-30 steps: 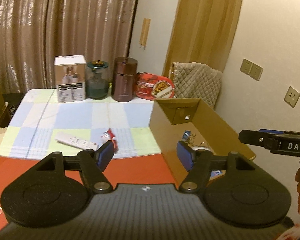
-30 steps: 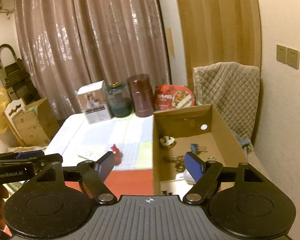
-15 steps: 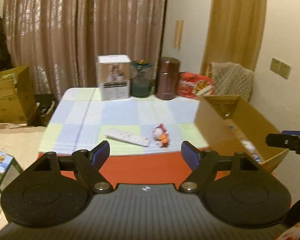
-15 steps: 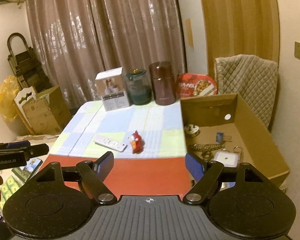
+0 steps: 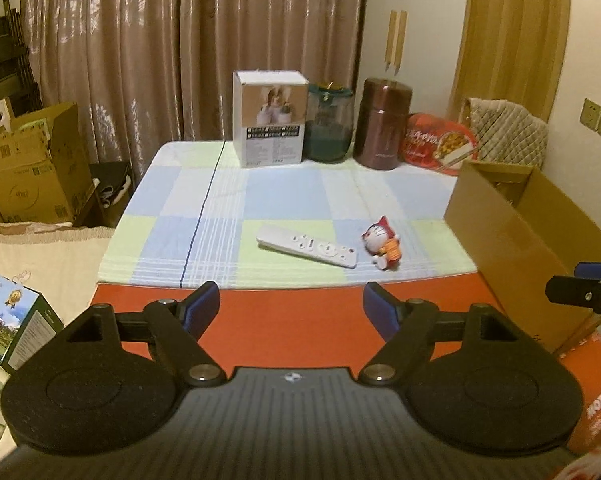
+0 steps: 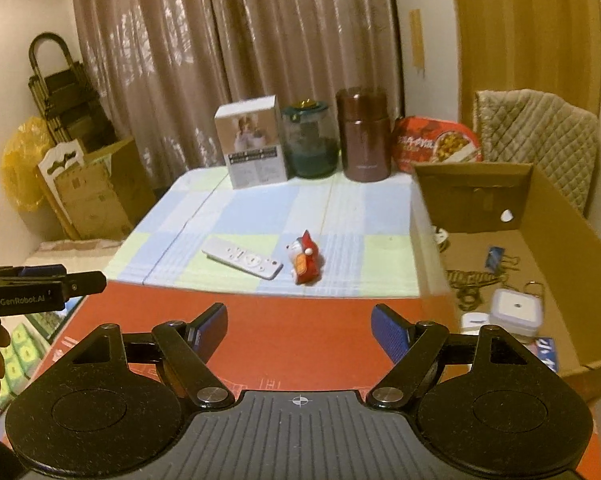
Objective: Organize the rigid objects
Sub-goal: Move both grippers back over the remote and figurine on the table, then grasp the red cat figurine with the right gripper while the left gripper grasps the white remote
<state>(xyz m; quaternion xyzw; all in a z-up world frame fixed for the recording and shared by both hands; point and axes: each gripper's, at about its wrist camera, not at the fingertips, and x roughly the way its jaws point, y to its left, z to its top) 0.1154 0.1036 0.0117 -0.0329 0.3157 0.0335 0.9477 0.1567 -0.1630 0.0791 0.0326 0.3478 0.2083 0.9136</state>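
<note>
We are holding both the left gripper (image 5: 291, 308) and right gripper (image 6: 299, 324) wide open and empty, lining up squarely on the flat white plastic remote (image 5: 307, 245) and small red-capped toy figure (image 5: 384, 242), lying left of the open brown cardboard box (image 6: 556, 216).

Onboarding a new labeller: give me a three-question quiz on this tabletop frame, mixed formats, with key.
1. True or false: the white remote lies inside the cardboard box.
2. Which sits nearer the box on the checked cloth? A) the remote B) the small figurine
3. Fill in: both the left tool and the right tool are ____ and hold nothing.

Key: 1 false, it lies on the cloth; 2 B; 3 open.
</note>
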